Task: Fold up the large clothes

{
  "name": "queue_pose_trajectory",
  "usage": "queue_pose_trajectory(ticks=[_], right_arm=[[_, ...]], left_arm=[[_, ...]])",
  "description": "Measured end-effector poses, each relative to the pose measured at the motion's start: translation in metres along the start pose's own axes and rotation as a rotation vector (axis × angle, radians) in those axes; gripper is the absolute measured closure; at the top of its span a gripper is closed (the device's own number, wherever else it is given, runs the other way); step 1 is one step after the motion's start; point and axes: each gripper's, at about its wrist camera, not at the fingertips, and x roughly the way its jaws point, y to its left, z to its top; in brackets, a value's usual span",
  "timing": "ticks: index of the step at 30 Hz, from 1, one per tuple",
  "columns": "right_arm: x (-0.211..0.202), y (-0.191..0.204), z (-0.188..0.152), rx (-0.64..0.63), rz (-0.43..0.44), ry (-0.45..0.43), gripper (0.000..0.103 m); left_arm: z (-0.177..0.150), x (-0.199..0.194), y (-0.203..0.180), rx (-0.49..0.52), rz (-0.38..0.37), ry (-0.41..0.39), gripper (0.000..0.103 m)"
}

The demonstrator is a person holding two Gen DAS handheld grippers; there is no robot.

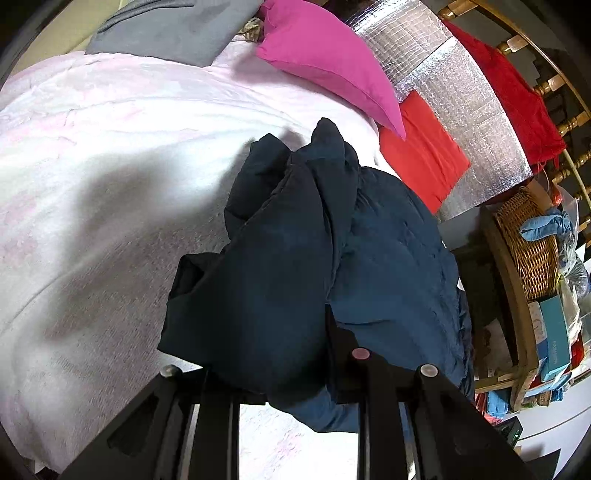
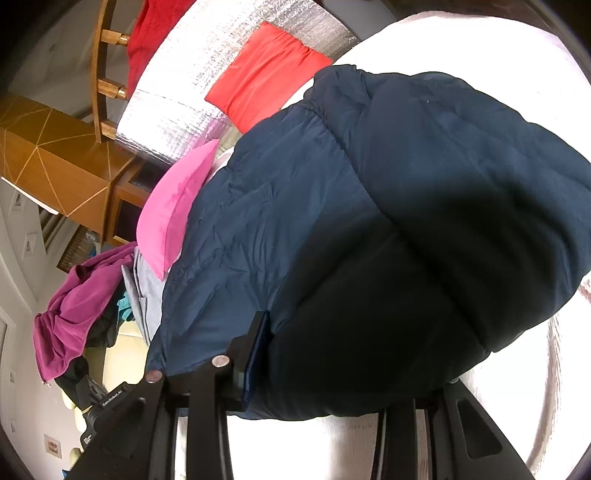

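Note:
A dark navy puffer jacket [image 1: 388,266] lies bunched on the pale pink bed cover [image 1: 110,155]. My left gripper [image 1: 291,354] is shut on a thick fold of the jacket, which drapes over and hides the fingertips. In the right wrist view the same jacket [image 2: 424,221] fills most of the frame. My right gripper [image 2: 343,369] is shut on its near edge; the left finger [image 2: 255,339] presses into the fabric and the right finger is hidden under it.
A pink pillow [image 1: 325,55], a red cushion [image 1: 424,158] and silver foil padding [image 1: 461,92] line the headboard. A grey cloth [image 1: 173,29] lies at the bed's far end. A wicker basket [image 1: 532,240] stands on a cluttered bedside shelf. Purple and grey clothes [image 2: 77,302] are heaped beside the bed.

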Motion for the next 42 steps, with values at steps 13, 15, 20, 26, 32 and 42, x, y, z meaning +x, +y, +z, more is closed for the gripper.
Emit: queue_pose_trajectory(ticks=[13, 15, 20, 26, 32, 42], right_arm=[[0.004, -0.006, 0.013, -0.016, -0.010, 0.014, 0.064], [0.005, -0.006, 0.013, -0.017, -0.014, 0.014, 0.064], [0.005, -0.007, 0.013, -0.014, -0.016, 0.014, 0.063], [0.004, -0.010, 0.014, 0.016, 0.003, 0.026, 0.061], [-0.001, -0.011, 0.011, 0.033, -0.016, 0.057, 0.035], [-0.024, 0.005, -0.017, -0.049, -0.047, 0.186, 0.031]], left_arm=[[-0.001, 0.002, -0.011, 0.084, 0.056, -0.026, 0.080], [-0.002, 0.002, -0.013, 0.104, 0.065, -0.031, 0.080], [-0.005, 0.002, -0.019, 0.161, 0.102, -0.049, 0.080], [-0.010, 0.004, -0.025, 0.213, 0.175, -0.065, 0.074], [-0.015, 0.000, -0.028, 0.260, 0.247, -0.069, 0.058], [-0.030, -0.023, -0.033, 0.325, 0.295, -0.108, 0.053]])
